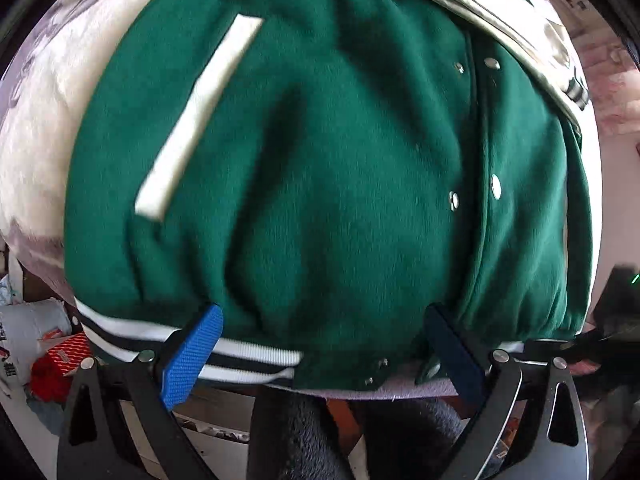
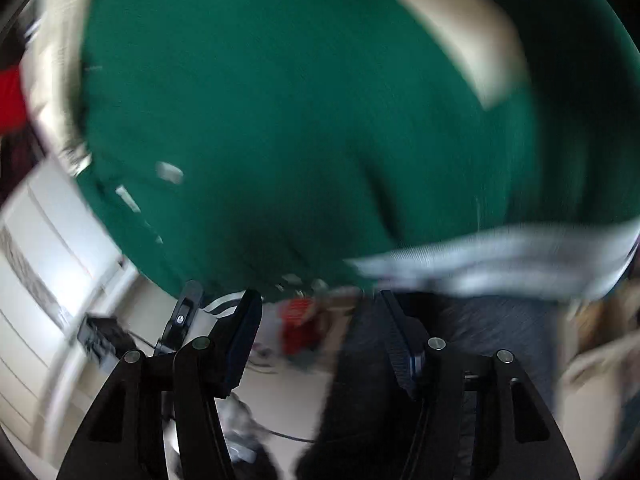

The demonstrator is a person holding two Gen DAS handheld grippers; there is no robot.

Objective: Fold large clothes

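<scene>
A green varsity jacket [image 1: 328,152] lies front-up on a fluffy cream blanket [image 1: 36,132]. It has a cream pocket welt [image 1: 200,116], metal snaps and a striped hem [image 1: 248,356] at the near edge. My left gripper [image 1: 324,344] points down over that hem, open wide, its blue pad [image 1: 196,352] and dark pad [image 1: 452,344] resting at the hem's edge without pinching it. The right wrist view is blurred: the same jacket [image 2: 280,120] fills it, with the striped hem [image 2: 500,256] at the right. My right gripper [image 2: 320,320] is open just below the jacket's edge, with nothing between its fingers.
A person's dark fuzzy trouser legs [image 1: 288,432] stand against the near edge of the blanket. A red box [image 1: 64,356] and loose clutter lie on the floor at the lower left. White panelled furniture [image 2: 44,256] shows at the left of the right wrist view.
</scene>
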